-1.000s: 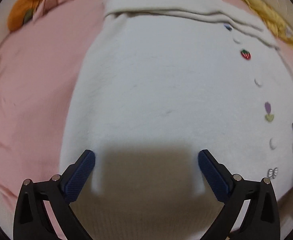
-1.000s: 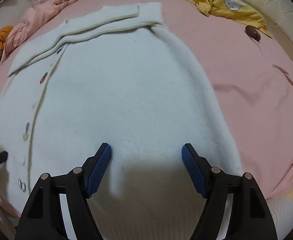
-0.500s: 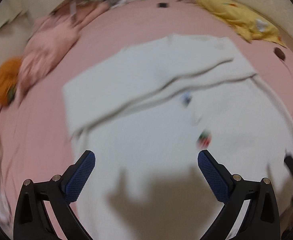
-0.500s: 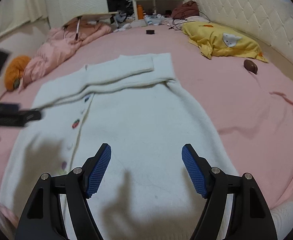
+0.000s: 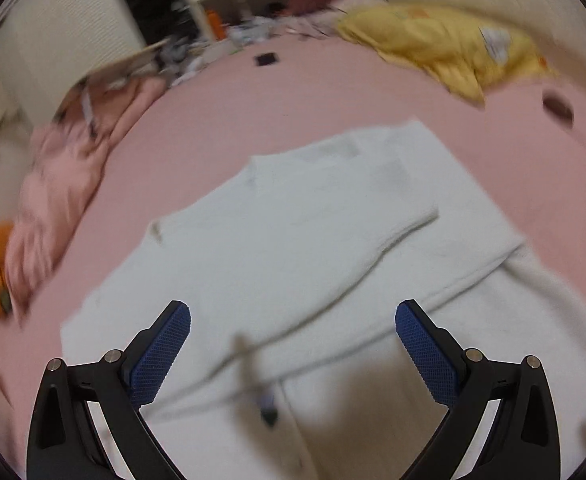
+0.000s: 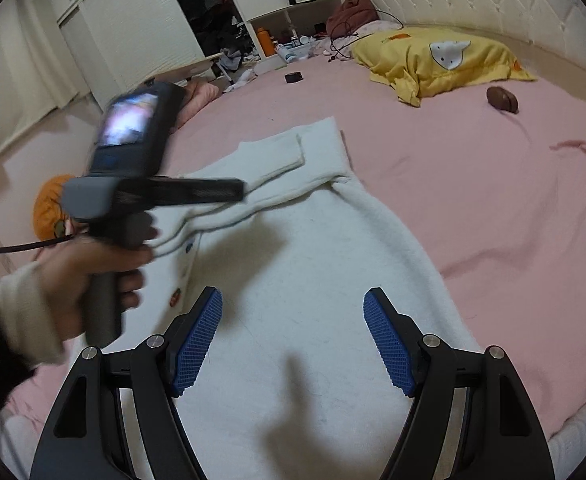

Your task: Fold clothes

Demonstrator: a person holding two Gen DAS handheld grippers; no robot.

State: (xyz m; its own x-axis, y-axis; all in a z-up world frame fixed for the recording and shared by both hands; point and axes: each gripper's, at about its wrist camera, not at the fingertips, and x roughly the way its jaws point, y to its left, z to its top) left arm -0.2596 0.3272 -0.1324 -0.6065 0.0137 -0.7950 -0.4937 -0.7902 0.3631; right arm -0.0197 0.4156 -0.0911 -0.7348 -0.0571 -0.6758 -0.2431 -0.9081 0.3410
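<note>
Both grippers higher above white cardigan, unlabelled.

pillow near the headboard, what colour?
Yellow, with a small white patch; the pillow shows sharpest in the right wrist view.

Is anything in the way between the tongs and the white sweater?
Nothing visible is. Both the left tongs and the right tongs hang open right above the white sweater, with only air between. The folded sleeves lie across its far end.

Cardigan lies on bed; pillow behind it
</note>
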